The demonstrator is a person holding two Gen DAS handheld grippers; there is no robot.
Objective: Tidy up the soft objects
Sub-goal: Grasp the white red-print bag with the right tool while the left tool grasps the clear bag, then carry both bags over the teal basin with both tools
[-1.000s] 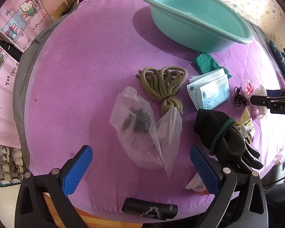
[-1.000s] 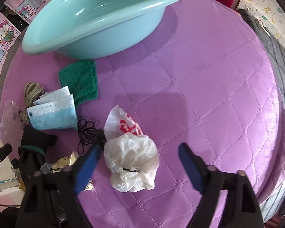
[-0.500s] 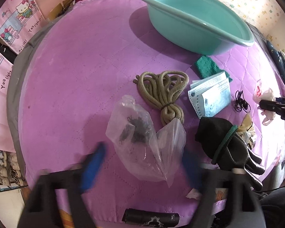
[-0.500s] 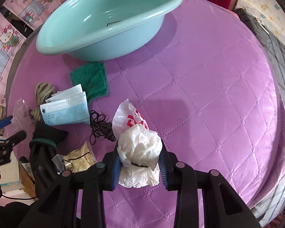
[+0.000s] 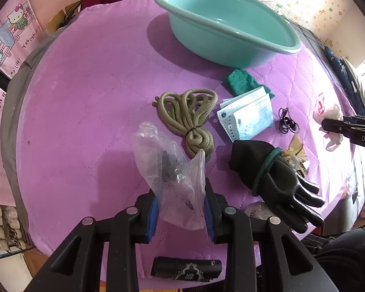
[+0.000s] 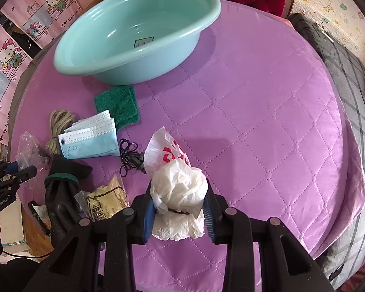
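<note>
Plastic is sitting between the fingers of both tools. The left tool (image 5: 181, 206) is closing its jaws on the clear plastic bag (image 5: 170, 170), and the blue pads are already pressing on the bag's lower sides; the bag is lying near the front edge of the counter (image 5: 85, 97), with some dark bits inside it. The right tool (image 6: 180, 209) is gripping the crumpled white plastic bag (image 6: 177, 189), which is showing red print on its far part, and its pads are squeezing the bag from both sides, toward the front of the counter.

The teal basin (image 6: 133, 29) is standing empty at the back edge of the counter. Just in front of it the green cloth (image 6: 118, 104) is lying flat, and the blue face masks (image 6: 92, 138) are overlapping its front corner. The olive rope (image 5: 189, 119), tied in a bundle, is lying in the middle, beside the masks and touching the clear bag. The black glove (image 5: 267, 175) is lying near the front edge, between the two tools, partly over the yellowish packet (image 6: 107, 199). The thin black cord (image 6: 129, 155) is lying between the masks and the white bag.
</note>
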